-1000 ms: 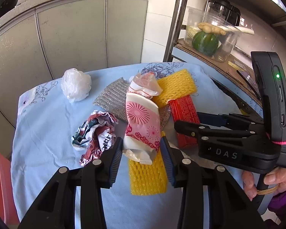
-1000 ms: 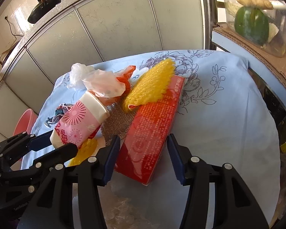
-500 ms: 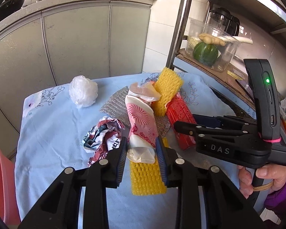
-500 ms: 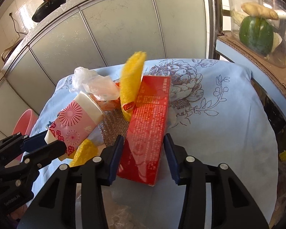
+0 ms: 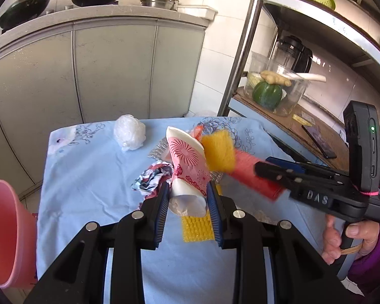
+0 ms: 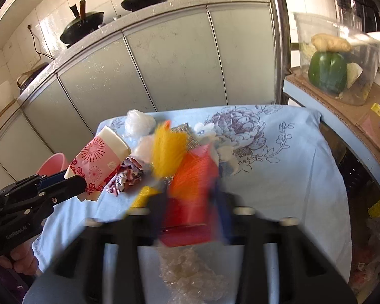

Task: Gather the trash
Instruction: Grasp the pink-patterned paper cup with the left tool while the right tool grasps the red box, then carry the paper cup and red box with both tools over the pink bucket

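While the left tongs [image 5: 187,202] clamp the narrow end of a pink-and-white paper cup [image 5: 187,162] and hold it tilted above the blue floral desk [image 5: 88,172], the right tongs [image 6: 190,215] — blurred — have just been closing and now pinch a red carton [image 6: 192,192], with a yellow foam net [image 6: 168,152] riding on its top end. Left of the cup lies a crumpled printed wrapper [image 5: 152,177]; beyond that, a white plastic-bag ball [image 5: 129,131]. A second yellow foam net [image 5: 196,228] lies flat below the cup. At the desk's left edge stands a pink bucket [image 5: 5,228].
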Demonstrator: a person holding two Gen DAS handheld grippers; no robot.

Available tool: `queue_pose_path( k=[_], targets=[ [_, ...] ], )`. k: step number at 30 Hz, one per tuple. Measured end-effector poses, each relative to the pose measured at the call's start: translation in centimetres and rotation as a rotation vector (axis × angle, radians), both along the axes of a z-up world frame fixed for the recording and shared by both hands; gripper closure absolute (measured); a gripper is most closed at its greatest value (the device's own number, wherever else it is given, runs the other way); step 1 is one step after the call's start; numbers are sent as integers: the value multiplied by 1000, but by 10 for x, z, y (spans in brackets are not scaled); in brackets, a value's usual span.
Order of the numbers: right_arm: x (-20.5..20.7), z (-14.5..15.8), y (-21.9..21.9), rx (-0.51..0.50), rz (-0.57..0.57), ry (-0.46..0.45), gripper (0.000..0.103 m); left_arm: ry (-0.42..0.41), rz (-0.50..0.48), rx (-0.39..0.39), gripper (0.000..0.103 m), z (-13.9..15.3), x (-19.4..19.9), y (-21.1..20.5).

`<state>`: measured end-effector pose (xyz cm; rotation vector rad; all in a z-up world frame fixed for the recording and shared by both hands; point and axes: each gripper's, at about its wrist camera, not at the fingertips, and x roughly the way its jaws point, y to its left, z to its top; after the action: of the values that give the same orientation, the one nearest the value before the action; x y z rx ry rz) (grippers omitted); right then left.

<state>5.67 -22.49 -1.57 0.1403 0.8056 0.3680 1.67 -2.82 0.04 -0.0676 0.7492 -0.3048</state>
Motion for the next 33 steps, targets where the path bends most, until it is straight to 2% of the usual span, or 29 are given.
queue_pose_path(
  k=[4, 9, 10, 12, 16, 20, 23, 24, 25, 33],
  targets=[
    [-5, 8, 1, 1, 14, 1, 93, -7, 23, -9, 74, 4, -9, 12],
    [-4, -3, 8, -55, 17, 61, 91, -1, 37, -18, 74, 3, -17, 22],
    [-1, -6, 9, -61, 12, 83, 88, -1, 37, -17, 74, 3, -18, 23],
    [3, -11, 8, -61, 4, 110, 60, 1, 35, -17, 74, 3, -20, 24],
    [15, -18, 10, -67, 0, 135, 50, 10, 34, -26, 73, 2, -22, 28],
    [28, -32, 9, -74, -12, 195, 49, 23, 36, -24, 73, -2, -23, 30],
    [28, -37, 8, -68, -13, 205, 50, 25, 37, -28, 73, -3, -24, 31],
    [27, -37, 7, -61, -17, 200, 60, 23, 37, -30, 73, -3, -24, 32],
    [25, -36, 6, -55, -22, 195, 62, 19, 37, -32, 73, -2, -25, 32],
    [11, -12, -8, -12, -61, 96, 63, -12, 63, -47, 73, 3, -32, 43]
  ],
)
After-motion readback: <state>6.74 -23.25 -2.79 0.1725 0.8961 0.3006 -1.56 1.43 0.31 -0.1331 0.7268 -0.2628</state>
